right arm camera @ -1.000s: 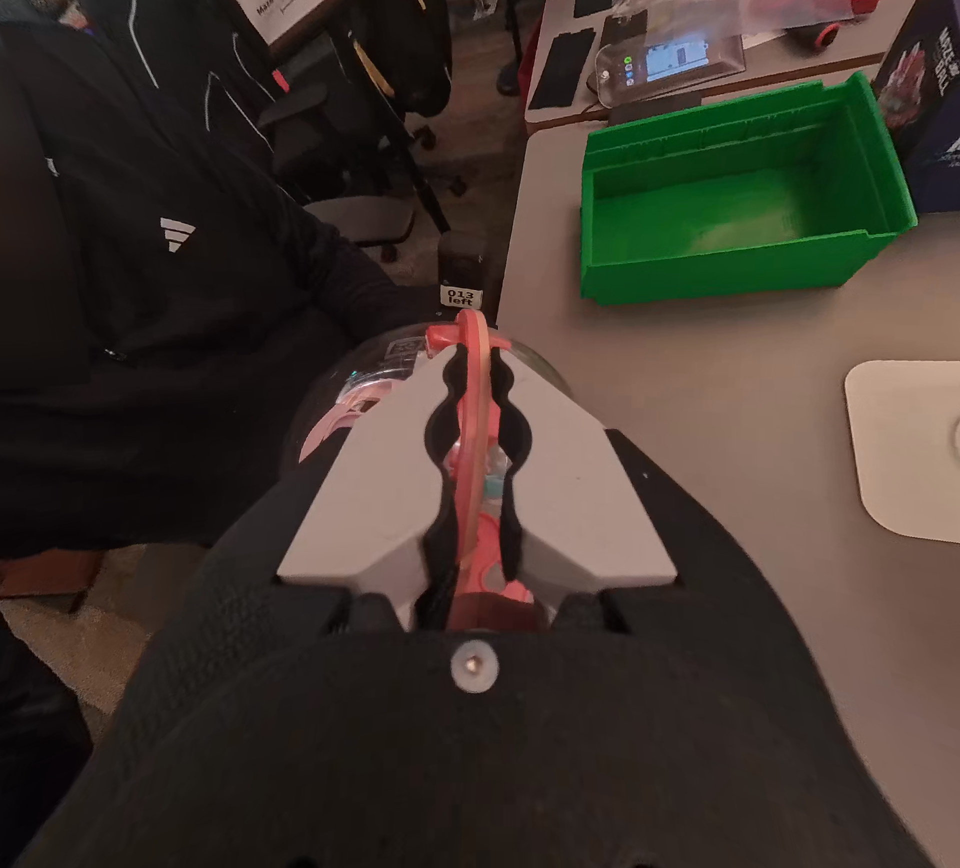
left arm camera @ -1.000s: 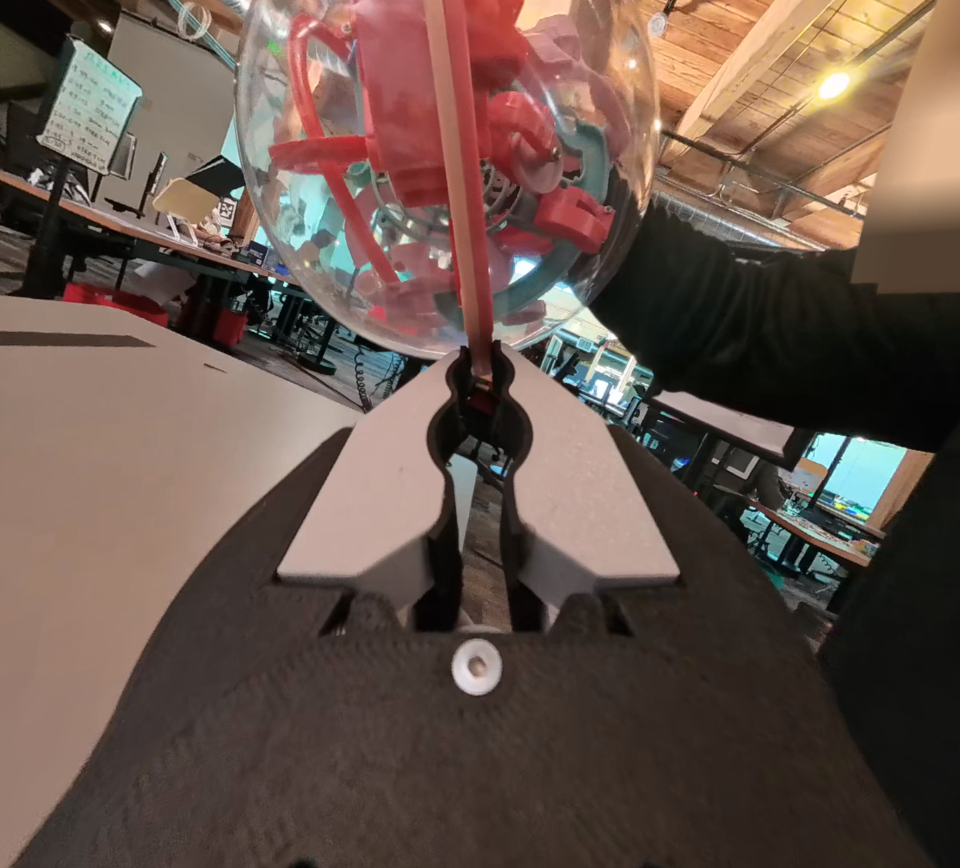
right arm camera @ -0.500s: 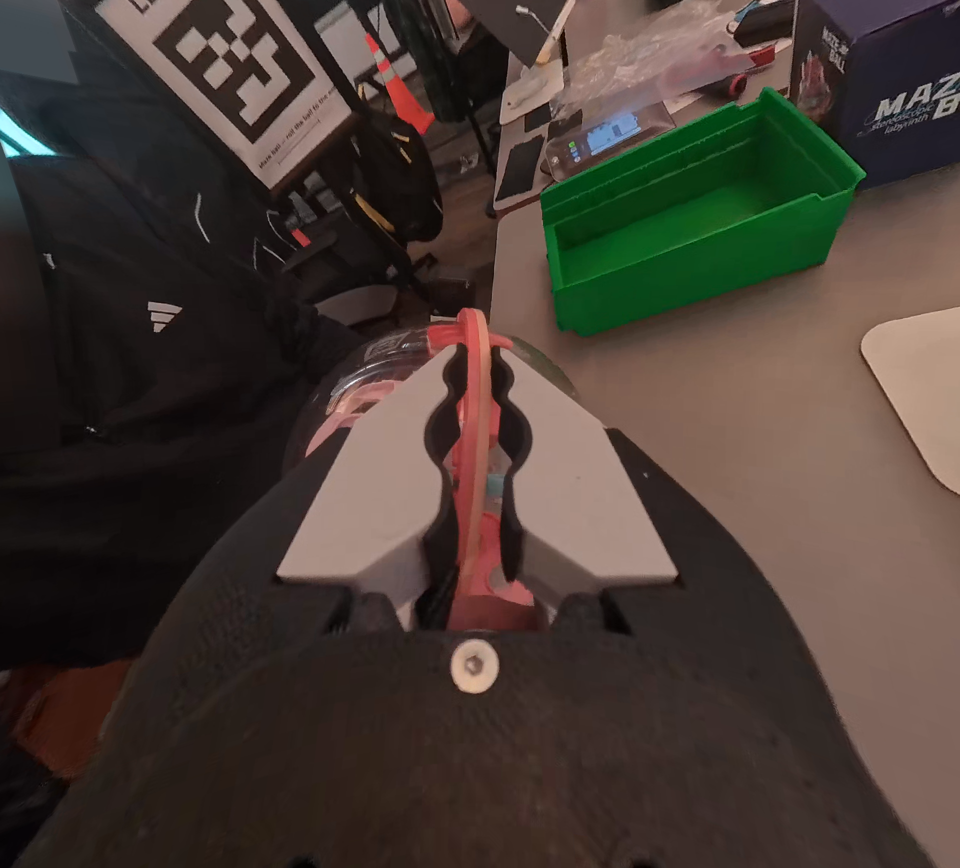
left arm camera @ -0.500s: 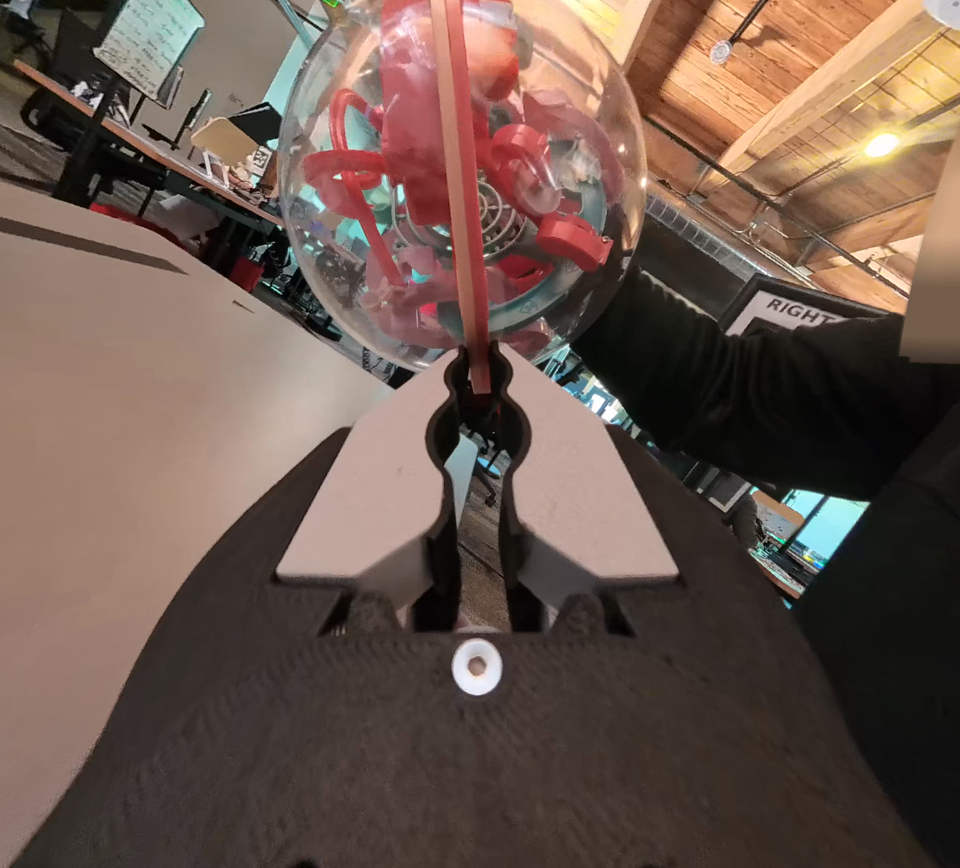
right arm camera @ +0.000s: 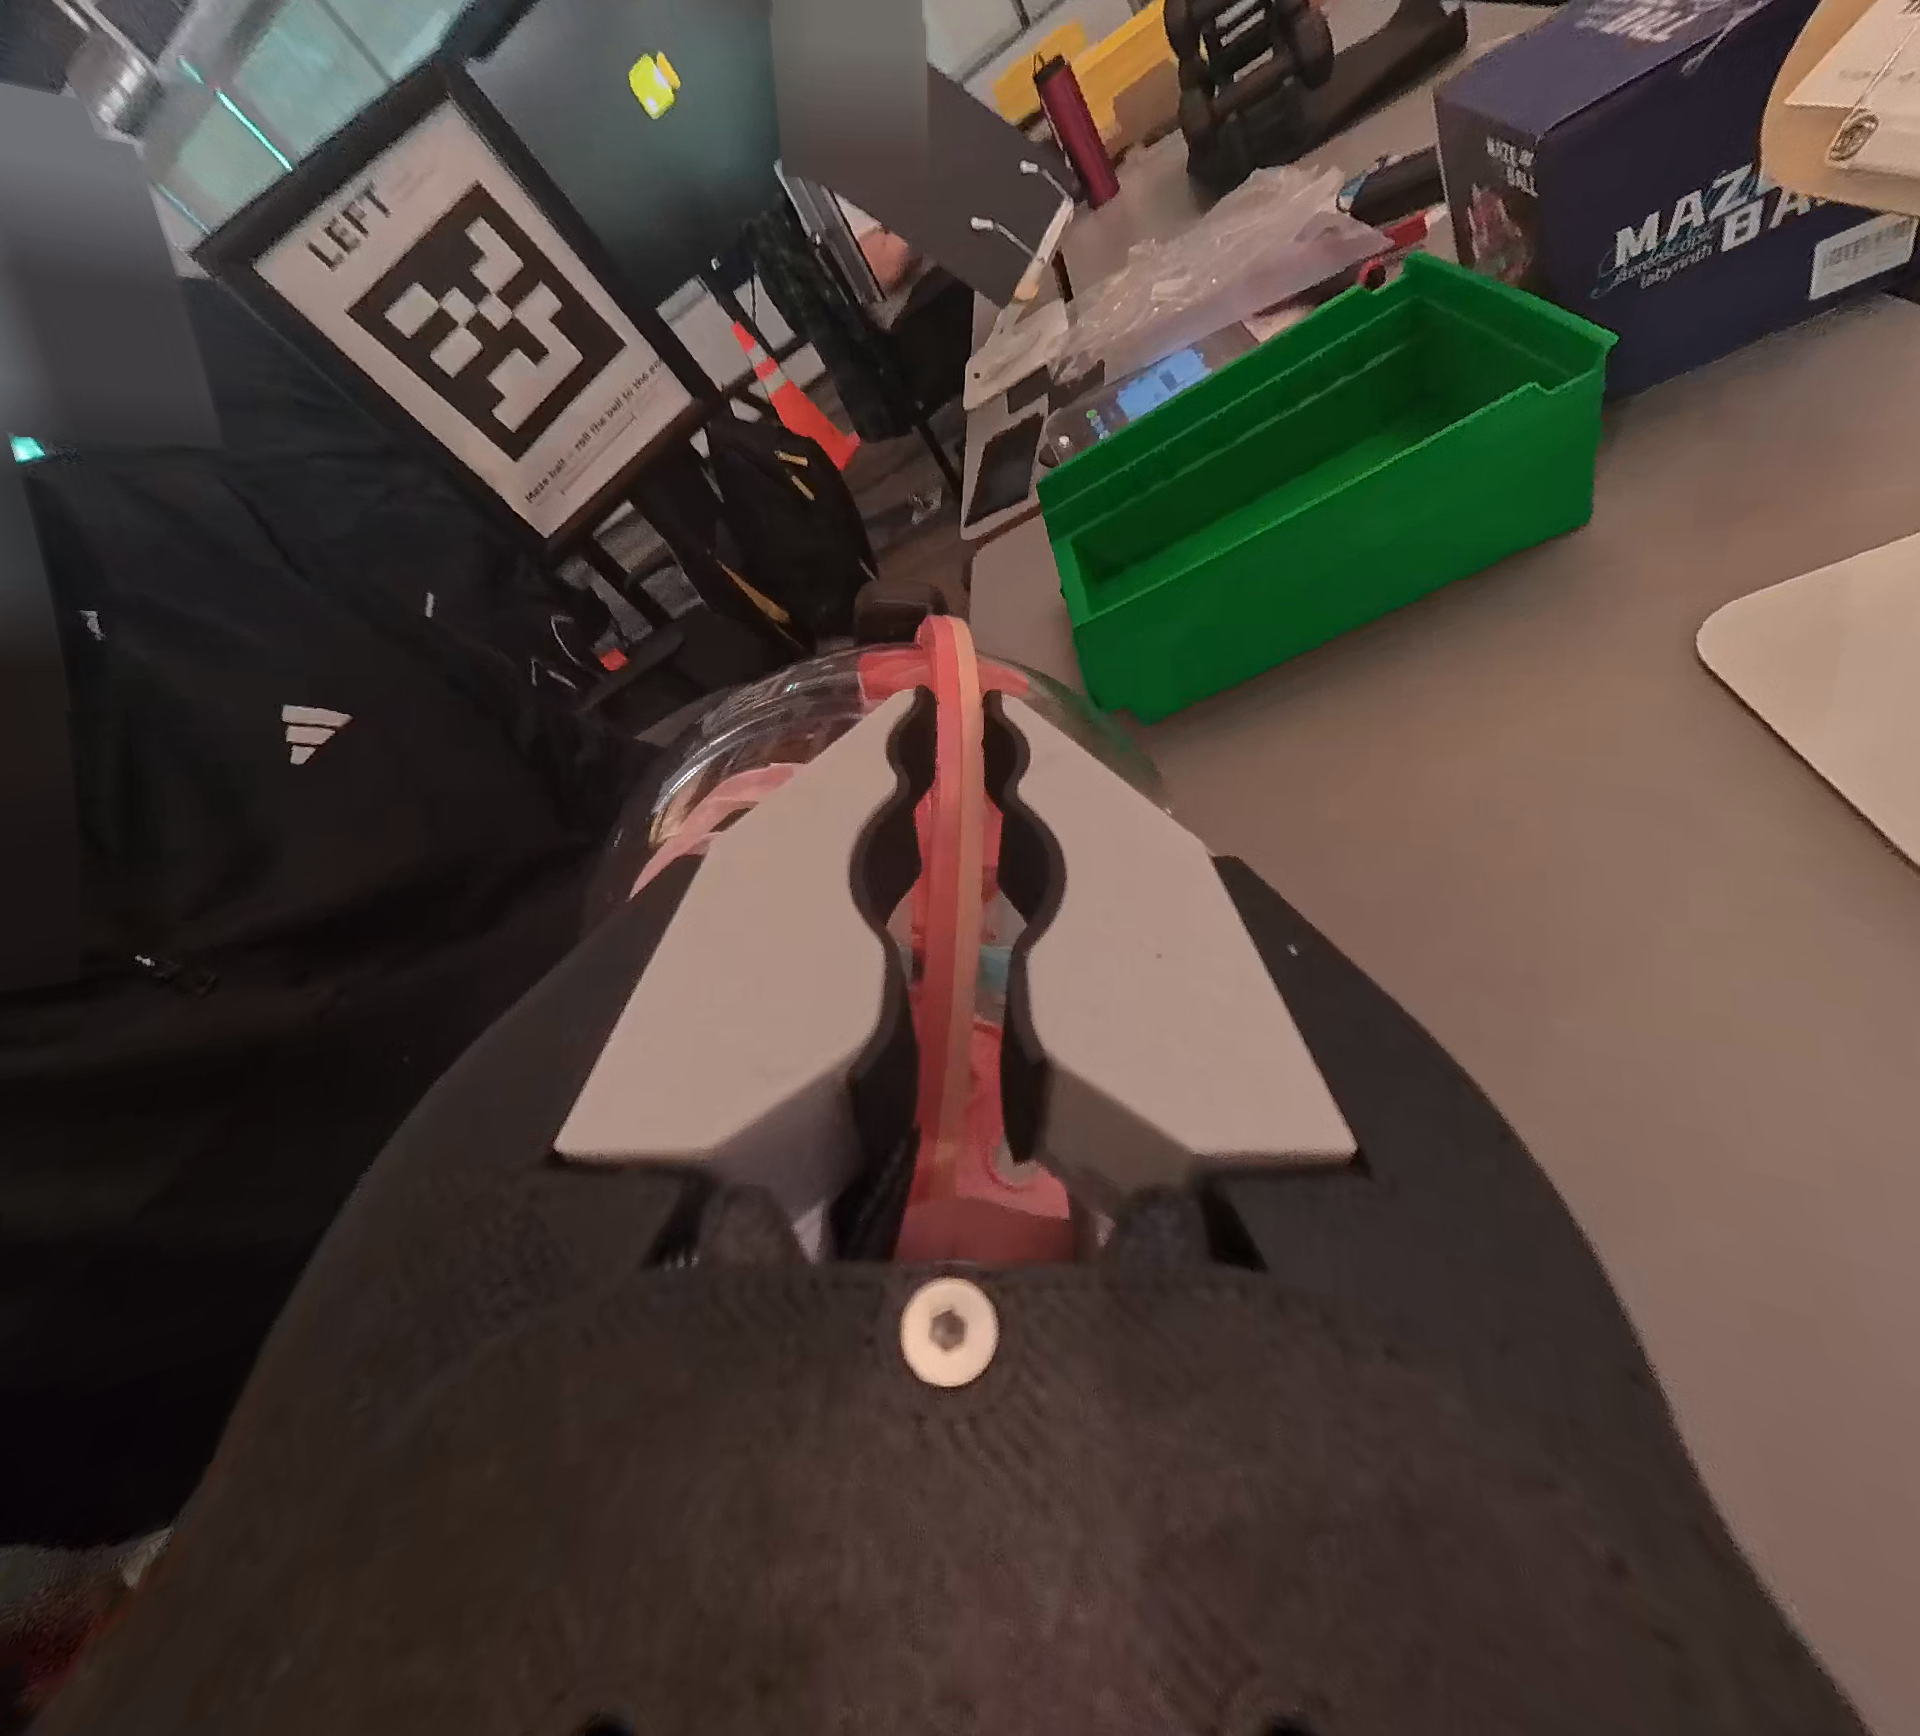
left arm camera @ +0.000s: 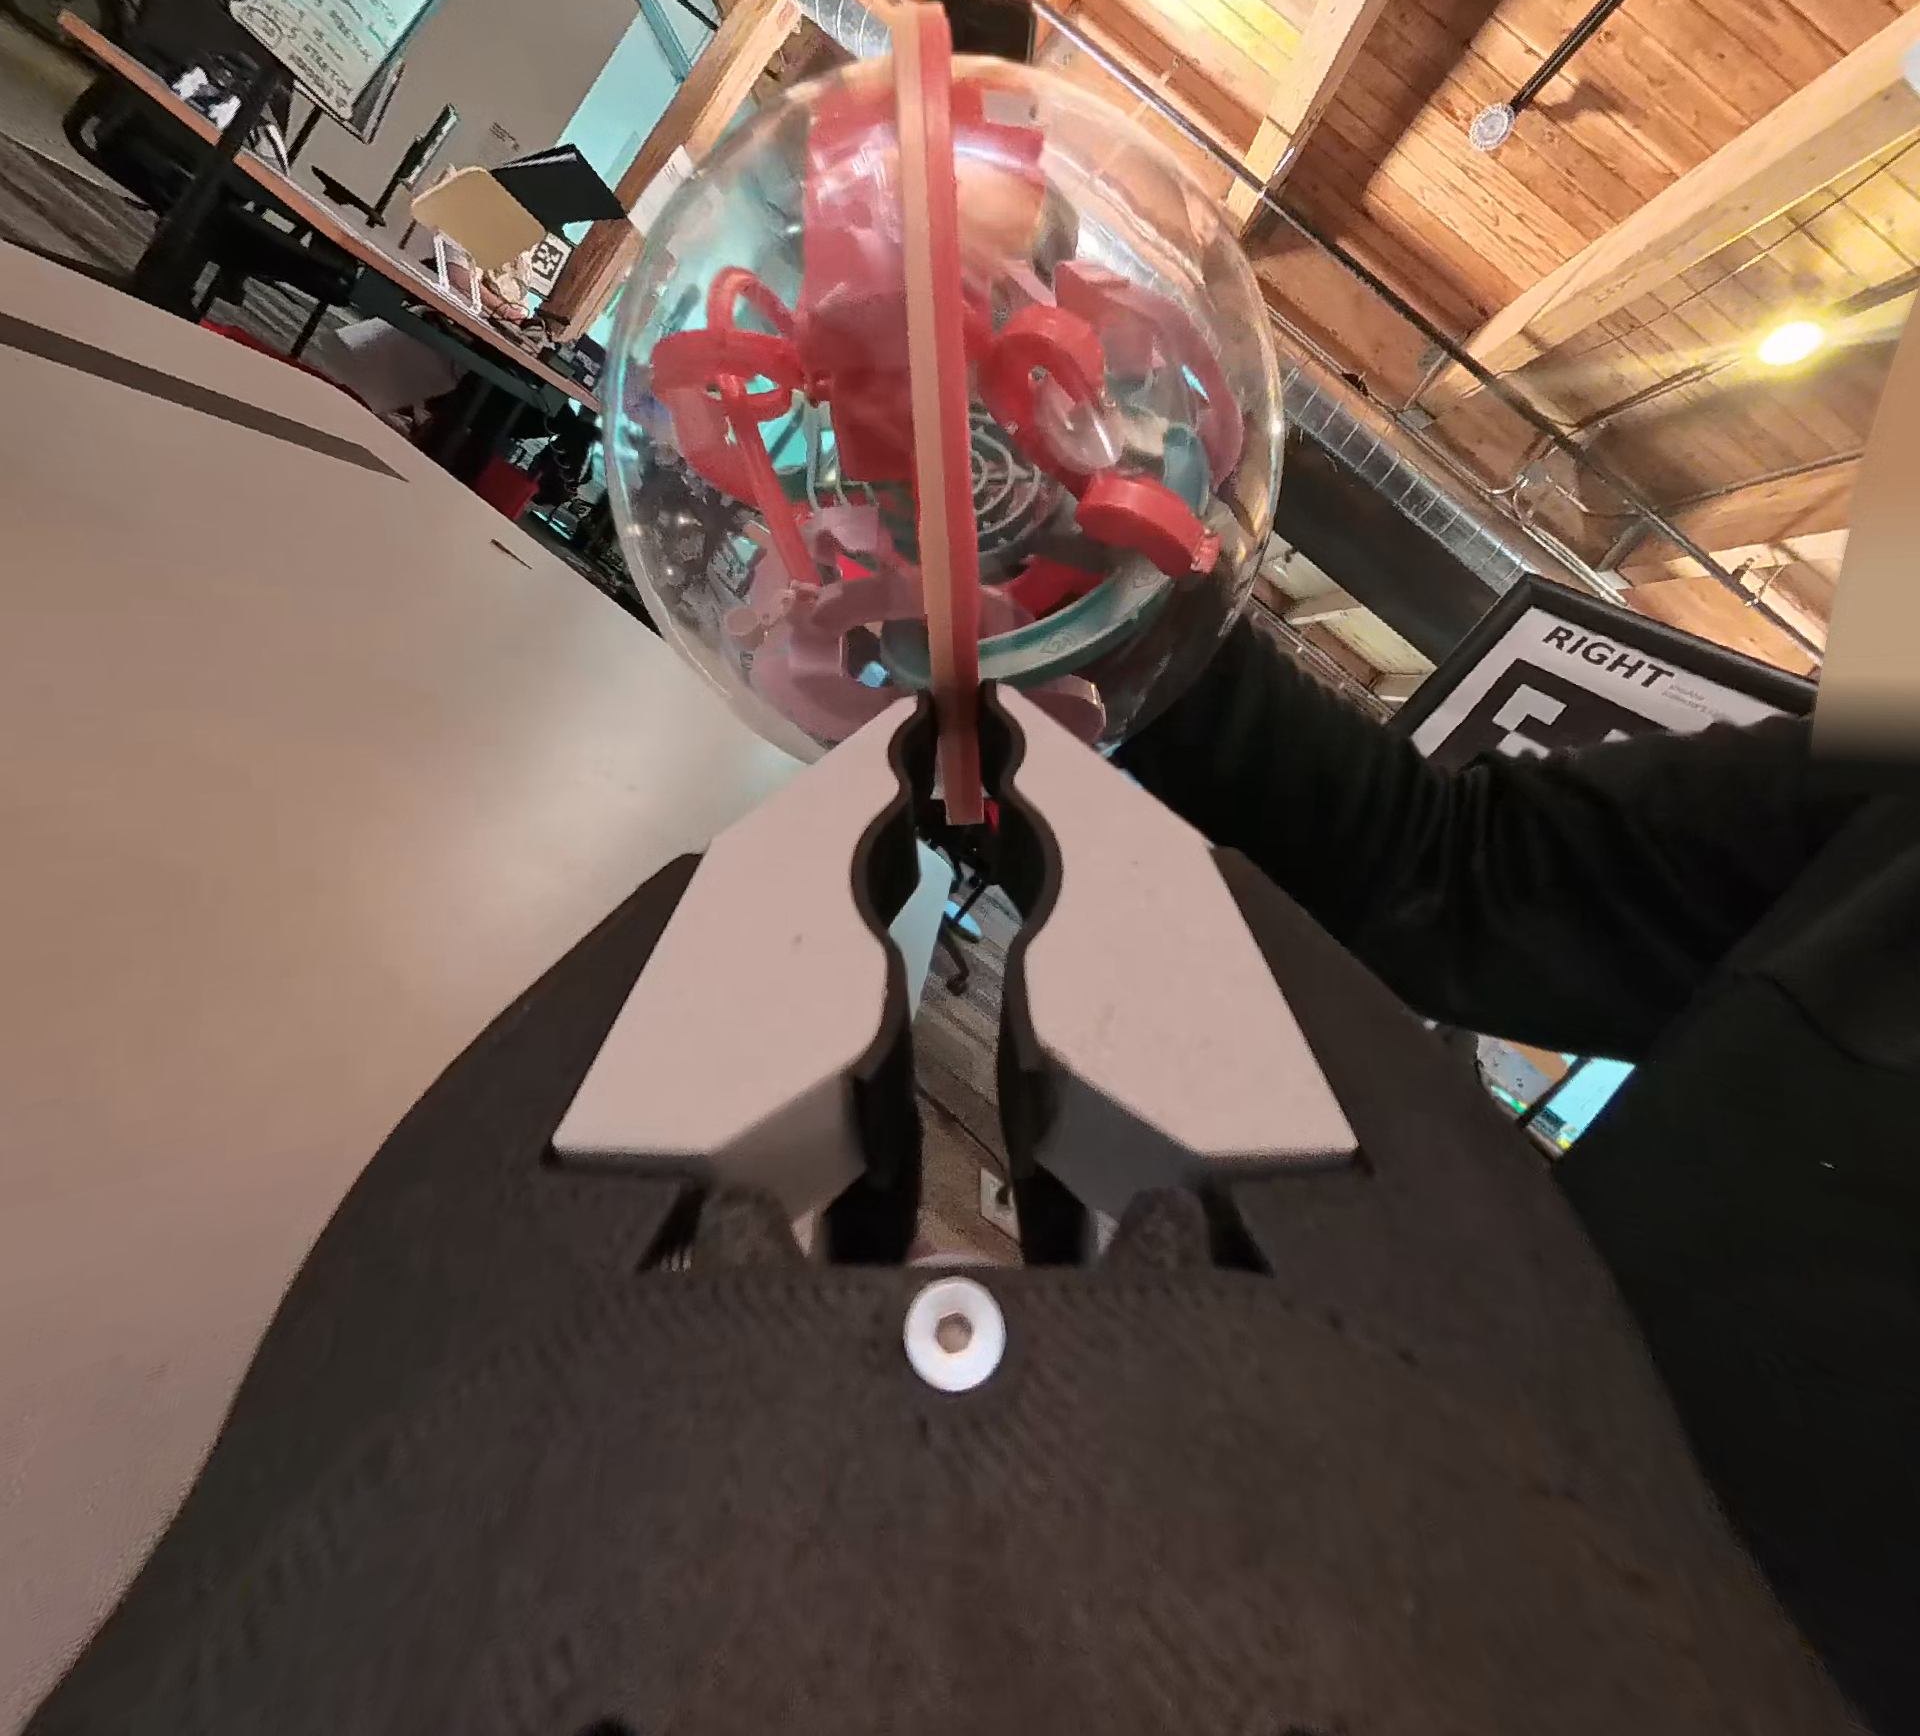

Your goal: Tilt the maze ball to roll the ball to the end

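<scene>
The maze ball [left arm camera: 940,398] is a clear sphere with red, pink and teal tracks inside and a red rim band [left arm camera: 940,439] around it. It is held up in the air between both grippers. My left gripper [left arm camera: 958,730] is shut on the lower end of the rim band, with the sphere above its fingertips. My right gripper [right arm camera: 951,720] is shut on the rim band [right arm camera: 951,813] from the other side, with the sphere [right arm camera: 727,751] under its fingers. The small ball inside is not discernible.
A green bin [right arm camera: 1330,481] stands on the grey table [right arm camera: 1455,855], with a dark blue box [right arm camera: 1662,128] behind it and a white pad [right arm camera: 1839,678] at the right. A person's dark sleeve [left arm camera: 1455,855] reaches across. A marker board [right arm camera: 468,304] stands at the left. My hands' fingertips stand some 15 cm from each other.
Both grippers have tilted with the maze ball still in their grasp. The left view swung toward the ceiling and the ball looks smaller; the right view lifted toward the room.
</scene>
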`<action>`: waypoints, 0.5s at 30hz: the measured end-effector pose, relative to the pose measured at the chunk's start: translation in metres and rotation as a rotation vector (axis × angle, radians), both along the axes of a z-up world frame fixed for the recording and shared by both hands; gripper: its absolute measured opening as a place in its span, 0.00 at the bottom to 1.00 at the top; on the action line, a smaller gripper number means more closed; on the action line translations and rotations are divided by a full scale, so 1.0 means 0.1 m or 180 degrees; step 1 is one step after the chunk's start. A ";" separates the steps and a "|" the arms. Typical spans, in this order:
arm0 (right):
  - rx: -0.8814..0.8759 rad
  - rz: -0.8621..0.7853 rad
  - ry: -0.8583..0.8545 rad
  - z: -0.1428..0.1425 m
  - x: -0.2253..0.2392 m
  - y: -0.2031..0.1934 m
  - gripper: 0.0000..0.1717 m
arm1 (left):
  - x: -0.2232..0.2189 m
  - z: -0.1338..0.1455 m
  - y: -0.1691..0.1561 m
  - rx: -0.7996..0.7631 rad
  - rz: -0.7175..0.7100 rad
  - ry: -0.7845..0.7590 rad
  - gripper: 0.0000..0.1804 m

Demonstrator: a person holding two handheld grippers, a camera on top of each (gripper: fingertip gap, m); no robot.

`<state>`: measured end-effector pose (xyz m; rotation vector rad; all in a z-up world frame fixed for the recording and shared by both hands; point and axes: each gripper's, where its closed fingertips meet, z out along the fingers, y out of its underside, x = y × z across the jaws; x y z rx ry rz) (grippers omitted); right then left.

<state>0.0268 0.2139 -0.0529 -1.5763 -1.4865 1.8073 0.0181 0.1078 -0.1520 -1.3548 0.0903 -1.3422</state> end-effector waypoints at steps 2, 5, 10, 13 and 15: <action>-0.0131 -0.0096 0.0069 -0.04 0.03 0.01 0.04 | -0.03 -0.01 -0.01 -0.0061 0.0011 -0.0015 0.03; -0.0346 -0.0273 0.0153 -0.18 0.10 0.02 0.04 | -0.04 -0.06 -0.07 -0.0190 -0.0018 -0.0029 0.03; -0.0667 -0.0461 0.0309 -0.40 0.20 -0.07 0.04 | -0.07 -0.16 -0.19 -0.0439 -0.0043 -0.0067 0.03; -0.0781 -0.0598 0.0449 -0.44 0.24 -0.10 0.04 | -0.13 -0.15 -0.21 -0.0523 -0.0021 -0.0128 0.03; -0.0869 -0.0700 0.0557 -0.45 0.25 -0.10 0.04 | -0.18 -0.12 -0.21 -0.0549 0.0015 -0.0136 0.03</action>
